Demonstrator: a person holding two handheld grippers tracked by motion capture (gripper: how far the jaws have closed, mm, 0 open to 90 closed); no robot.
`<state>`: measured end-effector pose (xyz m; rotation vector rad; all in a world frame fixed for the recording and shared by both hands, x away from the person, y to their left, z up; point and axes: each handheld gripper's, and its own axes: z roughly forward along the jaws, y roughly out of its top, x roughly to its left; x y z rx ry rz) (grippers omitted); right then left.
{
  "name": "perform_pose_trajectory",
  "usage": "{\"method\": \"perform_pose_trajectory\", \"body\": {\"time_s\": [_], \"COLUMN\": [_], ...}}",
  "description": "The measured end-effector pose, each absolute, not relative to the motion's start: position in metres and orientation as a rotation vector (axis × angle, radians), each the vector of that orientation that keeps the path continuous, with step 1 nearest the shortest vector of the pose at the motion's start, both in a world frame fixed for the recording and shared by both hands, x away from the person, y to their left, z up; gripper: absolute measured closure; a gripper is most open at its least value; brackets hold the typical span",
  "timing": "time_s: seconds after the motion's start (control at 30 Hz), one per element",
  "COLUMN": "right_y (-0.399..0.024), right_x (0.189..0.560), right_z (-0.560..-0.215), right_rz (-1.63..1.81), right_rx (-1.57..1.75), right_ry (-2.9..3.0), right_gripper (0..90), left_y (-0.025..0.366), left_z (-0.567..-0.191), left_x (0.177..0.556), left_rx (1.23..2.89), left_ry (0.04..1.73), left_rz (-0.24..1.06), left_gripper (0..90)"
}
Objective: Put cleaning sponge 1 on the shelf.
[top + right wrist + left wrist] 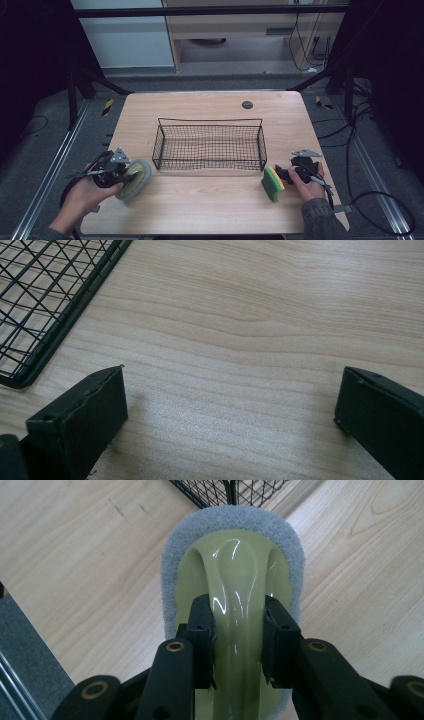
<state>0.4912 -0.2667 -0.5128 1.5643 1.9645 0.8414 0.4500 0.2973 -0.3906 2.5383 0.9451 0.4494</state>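
left claw point(239, 630): clamped on scrubber handle point(235, 605), tilted | right claw point(230, 415): wide, empty, low over table point(260, 315)

Scrubber point(235, 575): glossy smooth plastic handle w/ rough grey fibre pad. Basket point(210, 145): thin black wire mesh. Surface point(260, 315): matt pale wood grain. Sponge point(272, 184): soft foam.

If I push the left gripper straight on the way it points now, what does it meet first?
Likely the wire basket. The left gripper, jaws shut on the scrubber's handle, points toward the basket's near corner, just past the scrubber's grey pad. The scrubber would touch first; the gap's depth is unclear.
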Motion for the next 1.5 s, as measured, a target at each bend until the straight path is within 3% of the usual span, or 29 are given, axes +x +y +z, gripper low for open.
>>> {"method": "perform_pose_trajectory", "body": {"time_s": [0.77, 1.5], "right_y": [-0.267, -0.267], "right_x": [0.49, 0.49], "right_z": [-0.513, -0.513], "right_rz": [0.84, 0.842], "right_rx": [1.557, 1.555], "right_ry": [1.965, 1.968], "right_gripper": [0.6, 0.4], "left_y": [0.304, 0.292], "left_z": [-0.34, -0.315], "left_x": [0.464, 0.477], "left_rx": [2.484, 2.483], "left_ry": [0.79, 0.721], "left_rz": [0.694, 0.728], "left_gripper": [69.7, 69.7]}}
